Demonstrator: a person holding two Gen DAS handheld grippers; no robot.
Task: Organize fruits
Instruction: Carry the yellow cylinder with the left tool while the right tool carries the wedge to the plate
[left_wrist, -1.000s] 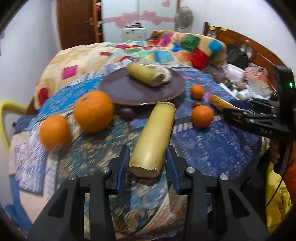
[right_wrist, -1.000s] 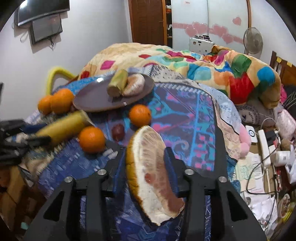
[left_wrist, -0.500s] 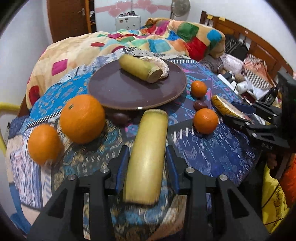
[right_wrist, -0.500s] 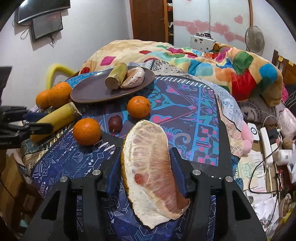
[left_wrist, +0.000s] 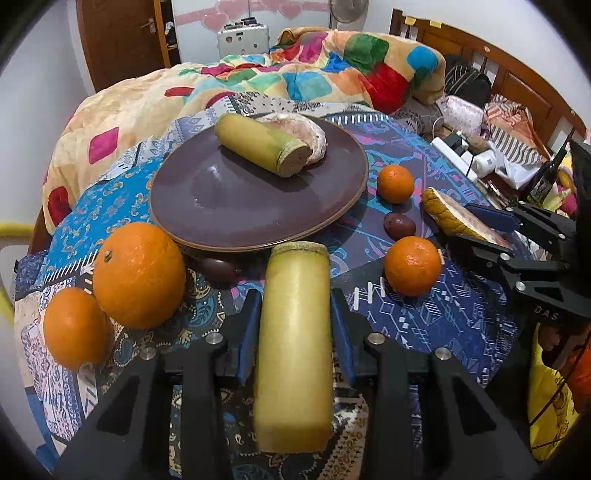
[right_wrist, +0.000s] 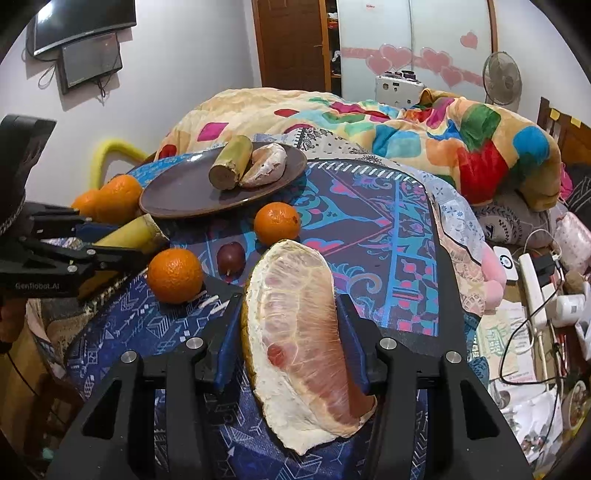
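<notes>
My left gripper (left_wrist: 293, 321) is shut on a yellow sugarcane stick (left_wrist: 293, 332) and holds it above the table, its far end at the rim of the dark plate (left_wrist: 236, 206). My right gripper (right_wrist: 290, 332) is shut on a pomelo wedge (right_wrist: 299, 332), held above the table's near edge. The plate (right_wrist: 177, 192) carries another sugarcane piece (left_wrist: 258, 146) and a pomelo wedge (left_wrist: 314, 136). Several oranges lie around: two at left (left_wrist: 138, 275) (left_wrist: 74, 328), two at right (left_wrist: 412, 266) (left_wrist: 395, 183). Dark small fruits (left_wrist: 399, 225) (left_wrist: 219, 269) lie near the plate.
The round table has a patterned blue cloth (left_wrist: 424, 325). A bed with a colourful blanket (left_wrist: 332, 70) is behind it. Cables and a power strip (right_wrist: 532, 284) clutter the right side. A yellow chair back (right_wrist: 107, 151) stands at the left.
My left gripper has risen and moved toward the plate with the sugarcane stick. My right gripper has advanced slightly with the pomelo wedge.
</notes>
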